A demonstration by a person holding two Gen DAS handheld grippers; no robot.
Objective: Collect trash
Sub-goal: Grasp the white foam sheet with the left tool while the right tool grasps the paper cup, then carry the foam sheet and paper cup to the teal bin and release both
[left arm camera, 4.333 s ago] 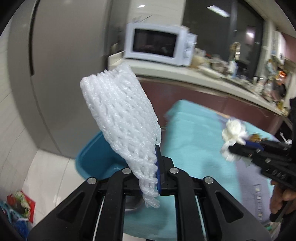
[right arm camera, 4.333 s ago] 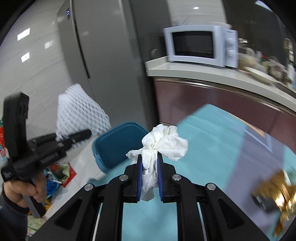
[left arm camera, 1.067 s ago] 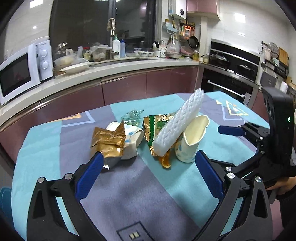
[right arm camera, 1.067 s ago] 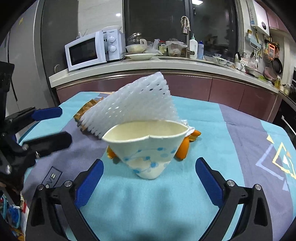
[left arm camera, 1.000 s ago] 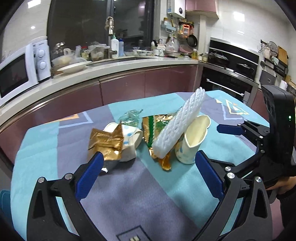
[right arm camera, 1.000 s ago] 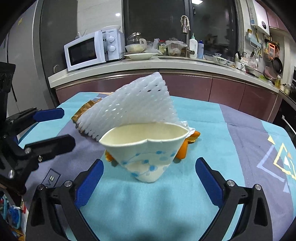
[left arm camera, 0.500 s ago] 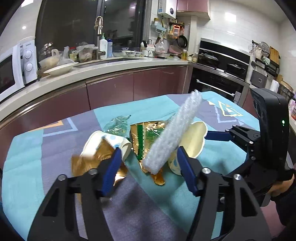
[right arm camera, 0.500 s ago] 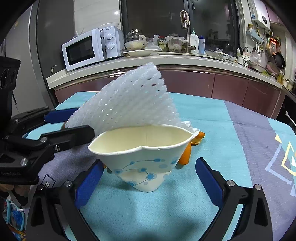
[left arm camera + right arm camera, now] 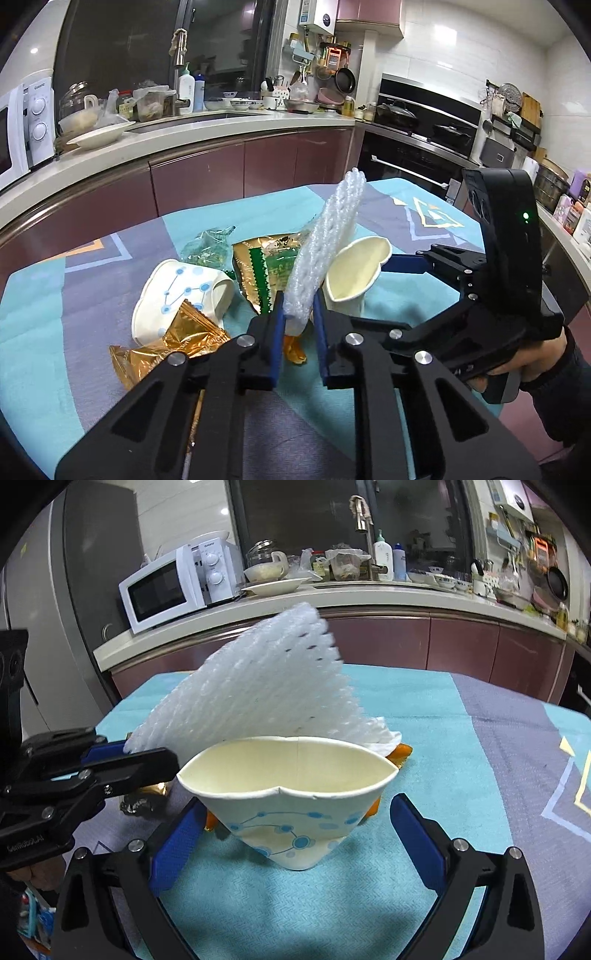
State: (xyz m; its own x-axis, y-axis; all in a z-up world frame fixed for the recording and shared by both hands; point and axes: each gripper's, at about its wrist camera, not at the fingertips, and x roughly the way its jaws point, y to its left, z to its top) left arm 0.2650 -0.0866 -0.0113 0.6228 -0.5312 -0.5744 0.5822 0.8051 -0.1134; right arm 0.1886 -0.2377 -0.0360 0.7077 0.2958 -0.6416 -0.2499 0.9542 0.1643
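Two grippers work mid-table: the left gripper (image 9: 298, 321) has just closed its jaws on the lower end of the white foam net (image 9: 325, 254), while the right gripper (image 9: 295, 834) stands wide around the crushed paper cup (image 9: 291, 794) just beside it on the table (image 9: 461, 746).

A pale countertop (image 9: 207, 127) is curving over maroon cabinets (image 9: 199, 177); a white microwave (image 9: 173, 587) is sitting beside a dark window (image 9: 155, 48).

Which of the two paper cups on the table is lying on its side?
The dotted paper cup by the gold wrapper lies tipped over, mouth sideways. The other, the squashed cup, stands upright.
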